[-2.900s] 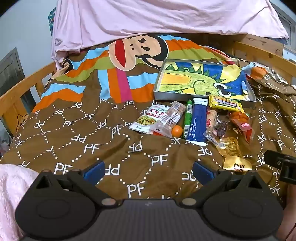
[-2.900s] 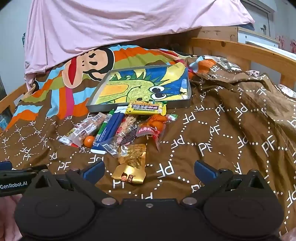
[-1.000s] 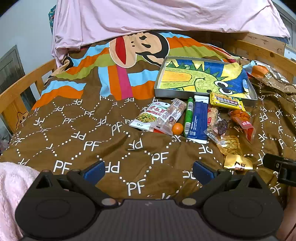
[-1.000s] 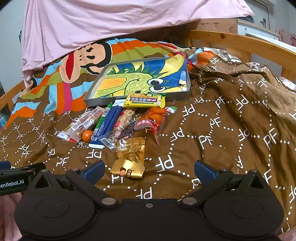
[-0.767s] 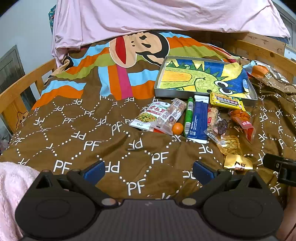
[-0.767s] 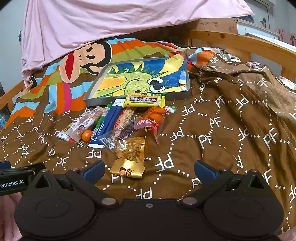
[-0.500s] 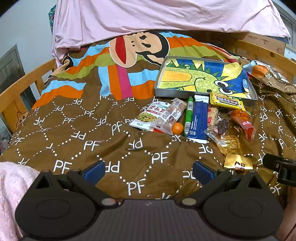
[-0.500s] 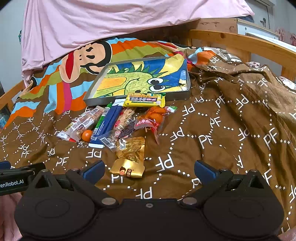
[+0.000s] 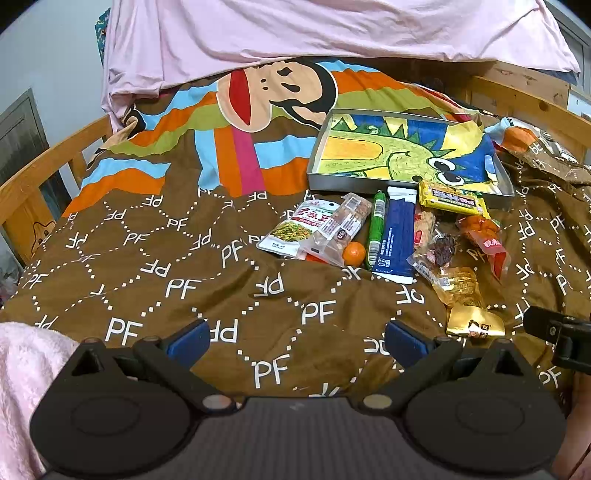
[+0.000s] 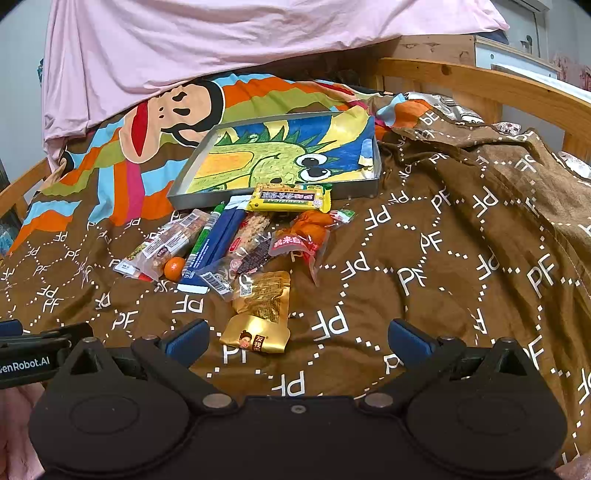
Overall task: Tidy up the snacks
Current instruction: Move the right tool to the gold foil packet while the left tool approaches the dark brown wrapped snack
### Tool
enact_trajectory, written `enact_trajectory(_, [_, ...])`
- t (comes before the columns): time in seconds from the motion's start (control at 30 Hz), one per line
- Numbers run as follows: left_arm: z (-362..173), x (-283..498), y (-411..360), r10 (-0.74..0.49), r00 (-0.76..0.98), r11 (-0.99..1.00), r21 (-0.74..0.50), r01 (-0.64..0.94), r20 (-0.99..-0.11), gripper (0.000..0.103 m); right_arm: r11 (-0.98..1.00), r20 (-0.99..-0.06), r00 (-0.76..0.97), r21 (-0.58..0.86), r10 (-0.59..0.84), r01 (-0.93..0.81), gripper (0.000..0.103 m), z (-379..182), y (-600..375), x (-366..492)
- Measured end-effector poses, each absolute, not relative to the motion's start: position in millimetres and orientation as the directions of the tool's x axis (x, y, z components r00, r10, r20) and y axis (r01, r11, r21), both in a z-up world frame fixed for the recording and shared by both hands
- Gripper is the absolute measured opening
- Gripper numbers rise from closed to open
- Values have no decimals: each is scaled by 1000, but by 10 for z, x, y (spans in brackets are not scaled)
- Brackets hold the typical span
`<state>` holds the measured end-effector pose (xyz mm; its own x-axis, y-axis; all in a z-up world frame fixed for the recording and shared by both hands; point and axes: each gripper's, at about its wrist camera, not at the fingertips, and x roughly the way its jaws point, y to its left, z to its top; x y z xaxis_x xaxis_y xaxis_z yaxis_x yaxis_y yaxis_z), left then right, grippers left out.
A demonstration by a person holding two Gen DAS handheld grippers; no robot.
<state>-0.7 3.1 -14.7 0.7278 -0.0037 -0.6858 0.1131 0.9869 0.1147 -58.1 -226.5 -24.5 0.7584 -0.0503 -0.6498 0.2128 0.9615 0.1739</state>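
Several snack packets lie in a loose pile on the brown bedspread in front of a grey tray (image 9: 317, 173) (image 10: 177, 197) with a dinosaur drawing inside. Among them are a yellow bar (image 9: 452, 199) (image 10: 290, 197), a blue packet (image 9: 395, 238) (image 10: 210, 251), a green stick (image 9: 376, 221), a small orange (image 9: 354, 253) (image 10: 173, 267), an orange-red pouch (image 10: 306, 236) and a gold pouch (image 9: 474, 325) (image 10: 260, 317). My left gripper (image 9: 295, 338) is open, low over bare bedspread left of the pile. My right gripper (image 10: 297, 338) is open, just short of the gold pouch.
A wooden bed rail (image 9: 40, 173) runs along the left and another rail (image 10: 480, 88) behind right. A pink sheet (image 9: 295, 33) hangs at the back. Rumpled blanket folds (image 10: 480, 166) rise on the right. A pink fleece (image 9: 22, 369) lies by my left gripper.
Over the last second nothing has visibly moved. Since 2.9 s ago both views have shifted slightly, the pile sitting a little farther from the right gripper.
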Motion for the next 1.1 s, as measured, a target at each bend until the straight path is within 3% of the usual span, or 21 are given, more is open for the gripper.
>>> enact_trajectory(0.37, [51, 278, 2, -54, 693, 973, 119, 199, -719, 103, 974, -715, 700, 150, -12, 170, 102, -345, -2260, -362])
enact_trajectory(0.6, [147, 721, -66, -105, 676, 931, 166, 324, -730, 103, 999, -724, 690, 31, -8, 44, 102, -383, -2178, -114])
enact_trajectory(0.97, [-76, 1439, -300, -342, 509, 867, -57, 495, -790, 103, 997, -752, 655, 77, 77, -29, 102, -557, -2110, 246])
enact_trajectory(1.1, [-167, 1536, -465, -403, 479, 807, -56, 588, -780, 103, 997, -760, 646, 83, 68, -6, 98, -655, -2104, 324])
